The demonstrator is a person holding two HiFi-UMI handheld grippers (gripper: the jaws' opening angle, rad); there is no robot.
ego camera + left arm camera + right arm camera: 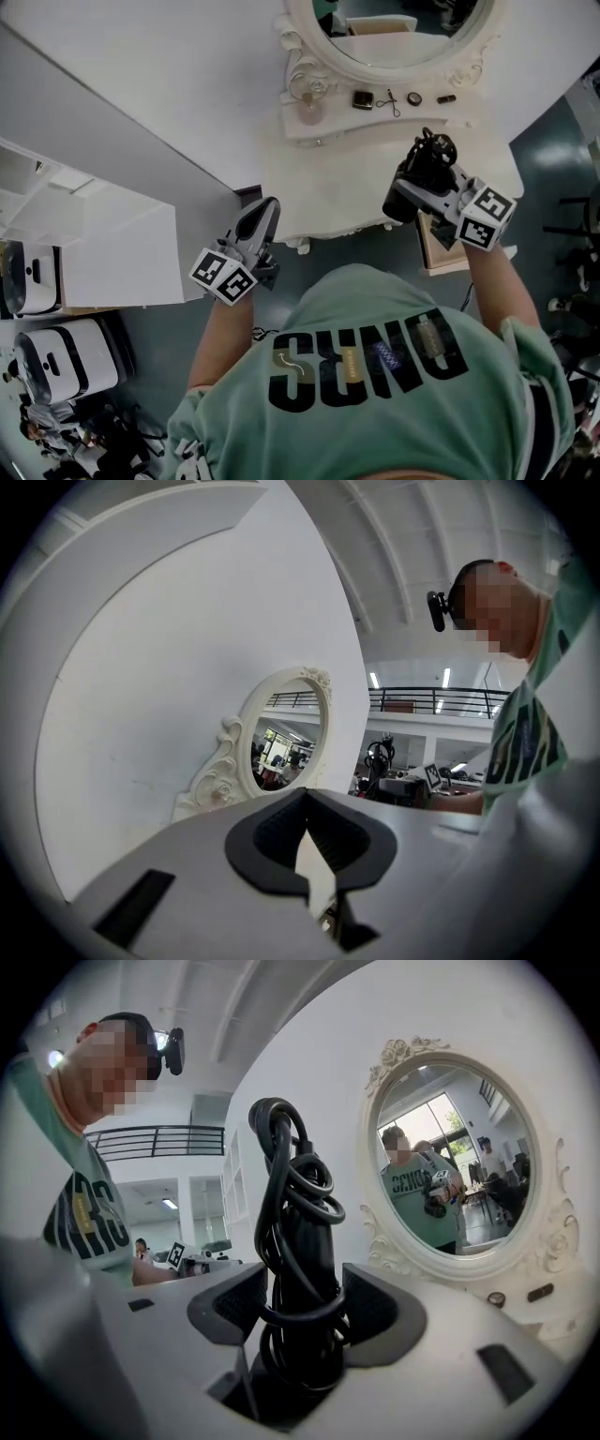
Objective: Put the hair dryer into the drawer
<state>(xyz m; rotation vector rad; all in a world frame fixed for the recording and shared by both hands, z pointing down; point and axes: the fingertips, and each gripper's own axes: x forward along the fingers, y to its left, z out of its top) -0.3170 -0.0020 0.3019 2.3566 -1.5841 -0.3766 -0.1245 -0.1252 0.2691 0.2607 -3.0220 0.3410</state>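
Right gripper view shows my right claw [302, 1309] squeezing the black hair dryer [300, 1232], its cord wound round it so nothing dangles. I hold it over the dressing table's [309, 202] front edge. My left claw [307, 829] is closed and empty, I think to keep it free for the drawer.

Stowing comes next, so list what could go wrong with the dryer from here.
The cord is wound in loose loops round the dryer; a loop may snag on the drawer rim. The fingers clamp over cord, not bare body, so the dryer might slip or twist.
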